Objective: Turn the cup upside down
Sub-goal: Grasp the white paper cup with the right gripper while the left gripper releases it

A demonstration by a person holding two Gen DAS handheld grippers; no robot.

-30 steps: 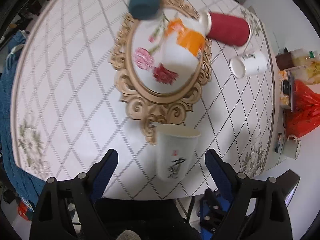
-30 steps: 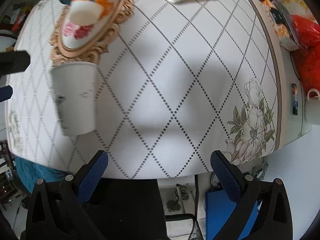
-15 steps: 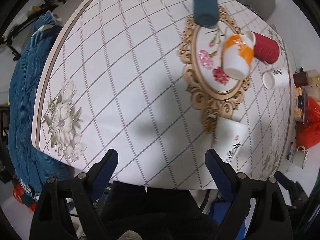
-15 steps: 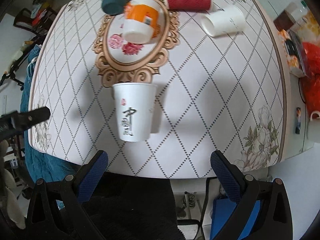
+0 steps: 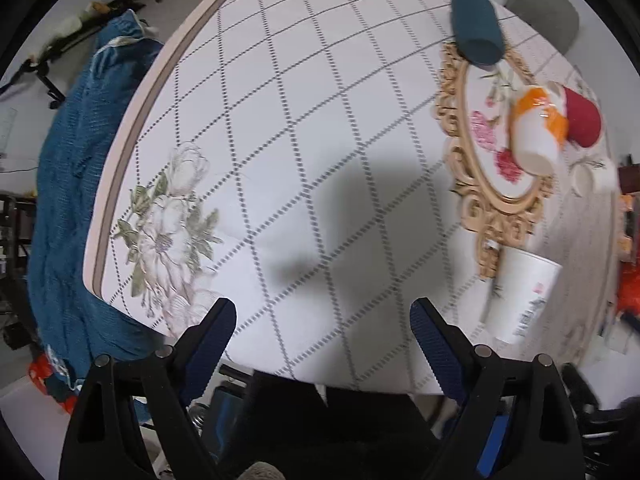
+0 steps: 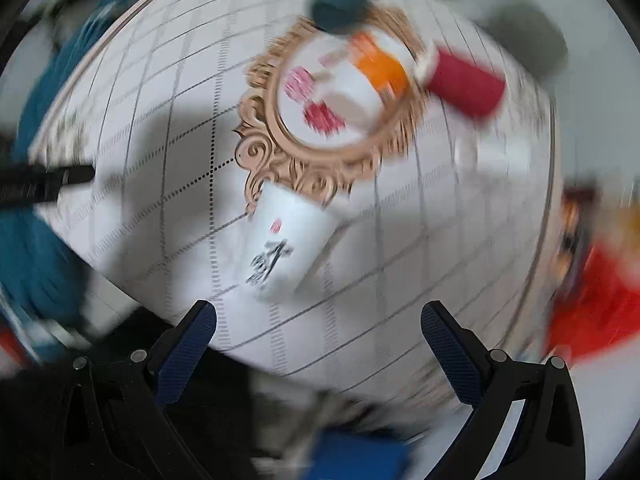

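Note:
A white paper cup with black writing (image 6: pixel 286 246) stands on the table just in front of the ornate tray, wide end towards the tray; it also shows at the right in the left wrist view (image 5: pixel 522 294). My right gripper (image 6: pixel 319 322) is open and empty, above the table's near edge, with the cup ahead of it and apart. My left gripper (image 5: pixel 322 316) is open and empty, well to the left of the cup. The right wrist view is blurred by motion.
An oval gold-framed tray (image 5: pixel 464 128) holds an orange and white cup (image 5: pixel 538 132). A dark teal cup (image 5: pixel 476 32) lies at its far end, a red cup (image 5: pixel 582 122) and a small white cup (image 5: pixel 592 178) lie to its right. A blue cloth (image 5: pixel 60 208) hangs left of the table.
My left gripper has swung left, away from the cup, which now sits at the right of its view. My right gripper has turned towards the cup and is moving fast.

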